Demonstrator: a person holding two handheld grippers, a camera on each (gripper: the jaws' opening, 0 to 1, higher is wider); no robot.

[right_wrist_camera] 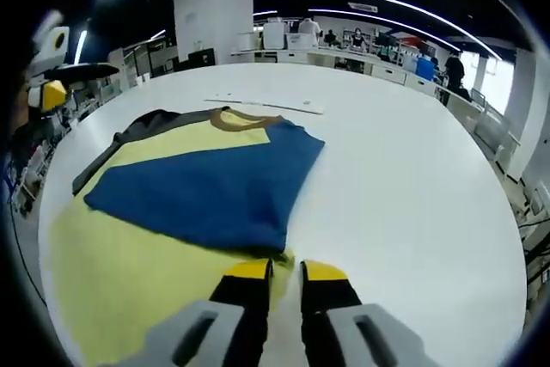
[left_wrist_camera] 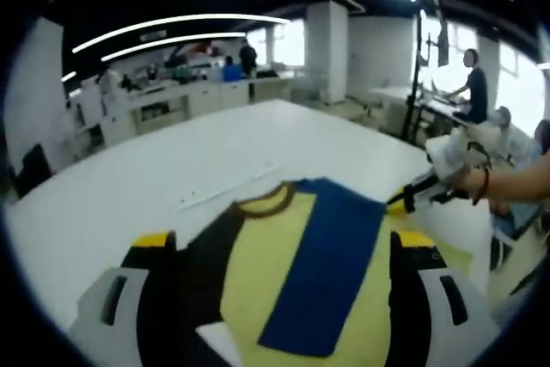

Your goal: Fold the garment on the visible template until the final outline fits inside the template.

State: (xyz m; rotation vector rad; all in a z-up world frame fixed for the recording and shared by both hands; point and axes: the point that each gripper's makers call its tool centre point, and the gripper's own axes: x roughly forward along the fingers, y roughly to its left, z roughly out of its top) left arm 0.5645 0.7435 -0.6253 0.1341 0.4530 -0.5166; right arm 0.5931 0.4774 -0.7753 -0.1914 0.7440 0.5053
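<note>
My soft yellow, blue and black cloth shirt [left_wrist_camera: 296, 272] lies flat on the big smooth white table [left_wrist_camera: 198, 161]. It has a round brown neck band [left_wrist_camera: 266, 199] at the top. A wide blue part [right_wrist_camera: 206, 186] is folded over the yellow middle, like a long flat strip with straight sides. A black sleeve [right_wrist_camera: 129, 139] lies along one side of the shirt, and a pale yellow part [right_wrist_camera: 129, 290] spreads out smooth near me.

In the left gripper view, my left tongs [left_wrist_camera: 279, 251] stand wide open. The two black tips with yellow ends are far apart, one on each side of the shirt, and they hold nothing. The shirt shows in the space between them.

In the right gripper view, my right tongs [right_wrist_camera: 285, 277] are almost shut, with only a thin slit between the two black and yellow tips. They sit at the edge of the shirt, right where the blue fold ends and the pale yellow cloth meets the white table. I cannot tell if they pinch the cloth.

In the left gripper view I also see my right hand [left_wrist_camera: 477, 182] holding the right tongs near the side of the shirt.

A thin flat white strip [right_wrist_camera: 266, 105] lies on the table past the neck band, apart from the shirt.
</note>
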